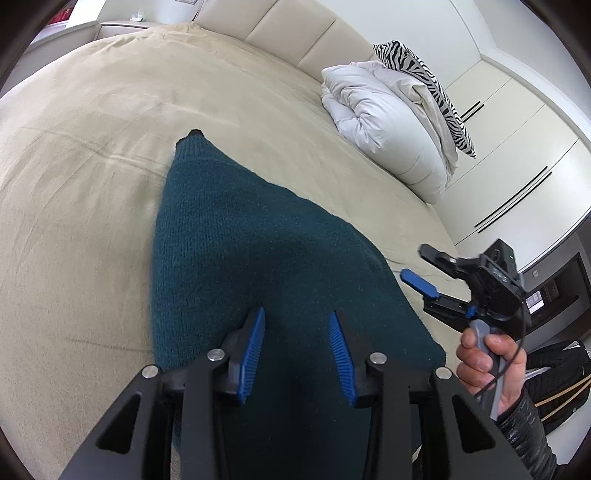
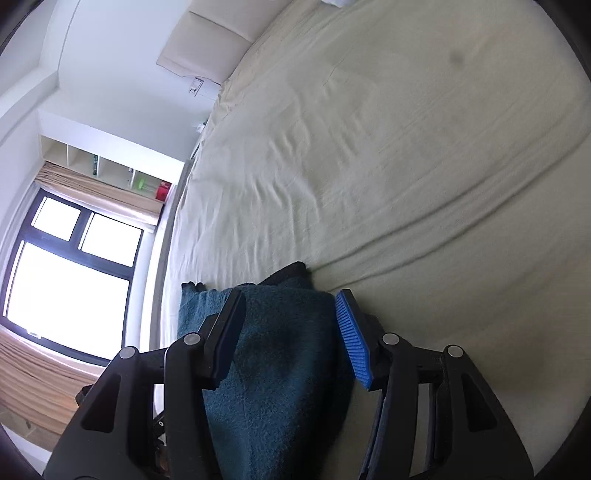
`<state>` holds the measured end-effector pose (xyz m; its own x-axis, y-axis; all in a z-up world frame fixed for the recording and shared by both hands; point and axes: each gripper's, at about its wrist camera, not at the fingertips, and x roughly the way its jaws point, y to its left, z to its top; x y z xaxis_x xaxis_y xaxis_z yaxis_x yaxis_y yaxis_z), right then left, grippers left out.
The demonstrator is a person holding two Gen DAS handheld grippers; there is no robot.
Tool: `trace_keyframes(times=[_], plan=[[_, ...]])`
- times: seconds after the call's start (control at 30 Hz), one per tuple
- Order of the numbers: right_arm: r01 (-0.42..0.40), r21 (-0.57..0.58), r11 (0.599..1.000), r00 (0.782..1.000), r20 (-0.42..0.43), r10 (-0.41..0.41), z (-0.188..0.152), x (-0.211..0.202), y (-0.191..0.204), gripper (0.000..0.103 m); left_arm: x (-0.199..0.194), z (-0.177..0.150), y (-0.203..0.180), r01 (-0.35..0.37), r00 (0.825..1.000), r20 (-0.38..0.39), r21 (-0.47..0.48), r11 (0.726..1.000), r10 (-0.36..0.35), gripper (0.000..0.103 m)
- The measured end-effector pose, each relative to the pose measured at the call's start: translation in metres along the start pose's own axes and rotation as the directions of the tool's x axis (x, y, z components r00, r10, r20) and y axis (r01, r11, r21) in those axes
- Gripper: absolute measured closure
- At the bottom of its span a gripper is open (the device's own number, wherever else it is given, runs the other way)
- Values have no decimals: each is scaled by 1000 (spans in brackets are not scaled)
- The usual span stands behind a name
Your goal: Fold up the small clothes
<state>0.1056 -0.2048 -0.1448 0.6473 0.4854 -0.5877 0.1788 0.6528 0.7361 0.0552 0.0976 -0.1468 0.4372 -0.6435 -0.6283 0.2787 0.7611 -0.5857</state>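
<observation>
A dark teal knitted garment lies folded on the beige bed sheet. My left gripper is open and hovers over the garment's near part, holding nothing. My right gripper shows in the left wrist view at the garment's right edge, open, held by a hand. In the right wrist view the right gripper is open with the garment lying between and under its fingers; the jaws stand apart on either side of the cloth and are not closed on it.
A white folded duvet and a zebra-print pillow sit at the bed's far right by the headboard. White wardrobes stand to the right. A window and shelves lie beyond the bed's left side.
</observation>
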Motion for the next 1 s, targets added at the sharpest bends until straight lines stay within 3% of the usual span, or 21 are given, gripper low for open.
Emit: trace_keyframes(times=[0.07,0.13,0.27,0.4,0.43,0.5,0.6,0.67,0.73,0.8,0.87,0.97,1.0], plan=[[-98,-29,995,995,-20,98,-15,-18,12,53,0,-4,-1,-6,1000,16,15,1000,6,65],[-147,-75,986,988,-66,142,-35,-30,29,53,0,-7,-3,-15,1000,27,24,1000,14,65],[-262,-110,959,950,-206,236,-85,-34,44,53,0,-6,-3,-15,999,29,23,1000,14,65],[-200,-56,978,946,-270,178,-115,-21,21,55,-1,-7,-2,-7,1000,27,21,1000,6,65],[-213,-25,977,944,-262,199,-116,-20,11,64,-1,-7,-2,-5,1000,26,21,1000,5,66],[-212,-10,977,947,-250,203,-117,-23,5,71,-3,-9,1,4,1000,28,11,1000,-5,66],[-183,-37,982,954,-247,168,-119,-34,10,70,-8,-9,2,15,999,29,-24,1000,-14,66],[-225,-31,974,947,-241,211,-120,-44,18,63,-11,-11,-2,8,1000,25,-21,1000,-7,65],[-252,-65,966,940,-253,228,-123,-52,31,45,-10,-14,-2,6,999,31,-6,1000,-6,65],[-209,-75,975,935,-308,177,-133,-44,28,35,-11,-15,1,26,999,38,-20,999,-25,65],[-200,-31,979,919,-353,177,-144,-33,12,35,-12,-16,1,34,999,37,-18,999,-33,65],[-229,-13,973,919,-333,212,-152,-35,-1,42,-11,-18,0,32,999,40,-3,999,-32,65],[-212,-29,977,924,-332,190,-155,-38,-4,52,-11,-19,0,32,999,43,-1,1000,-31,65]])
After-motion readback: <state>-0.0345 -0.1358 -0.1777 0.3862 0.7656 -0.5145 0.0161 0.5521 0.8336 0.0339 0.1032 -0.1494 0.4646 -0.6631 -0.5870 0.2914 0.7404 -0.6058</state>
